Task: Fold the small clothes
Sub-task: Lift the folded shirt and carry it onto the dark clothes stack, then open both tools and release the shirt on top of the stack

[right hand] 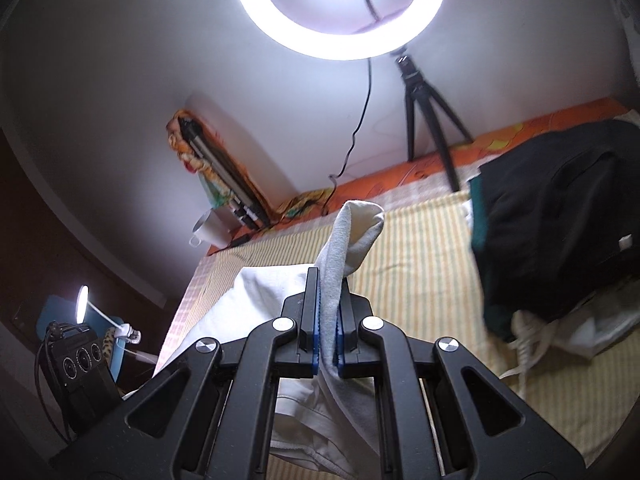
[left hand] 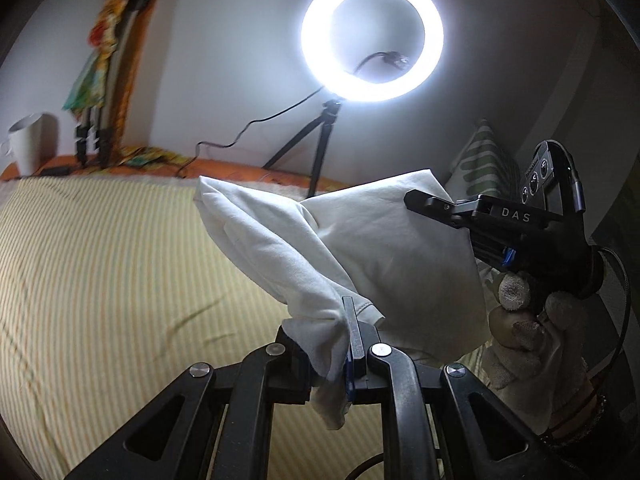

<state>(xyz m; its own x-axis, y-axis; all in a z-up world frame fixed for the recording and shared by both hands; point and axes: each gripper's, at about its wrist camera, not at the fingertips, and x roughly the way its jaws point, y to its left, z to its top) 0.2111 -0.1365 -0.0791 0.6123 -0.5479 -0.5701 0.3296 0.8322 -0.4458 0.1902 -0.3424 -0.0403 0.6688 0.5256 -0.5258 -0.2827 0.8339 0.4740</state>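
Note:
A small white garment (left hand: 360,240) hangs stretched in the air between both grippers, above the striped bed cover (left hand: 100,260). My left gripper (left hand: 343,320) is shut on one bunched corner of it, low in the left wrist view. To the right, my right gripper (left hand: 416,200), carried by a gloved hand (left hand: 516,320), pinches the other upper edge. In the right wrist view the right gripper (right hand: 330,280) is shut on the white garment (right hand: 260,304), and a flap of it sticks up past the fingertips. The left gripper's body (right hand: 80,364) shows at lower left, its fingers hidden.
A lit ring light (left hand: 372,36) on a small tripod (right hand: 424,112) stands at the bed's far edge by the wall. A pile of dark clothes (right hand: 560,220) lies on the bed cover (right hand: 420,260) to the right. A white mug (left hand: 28,144) sits at the far left.

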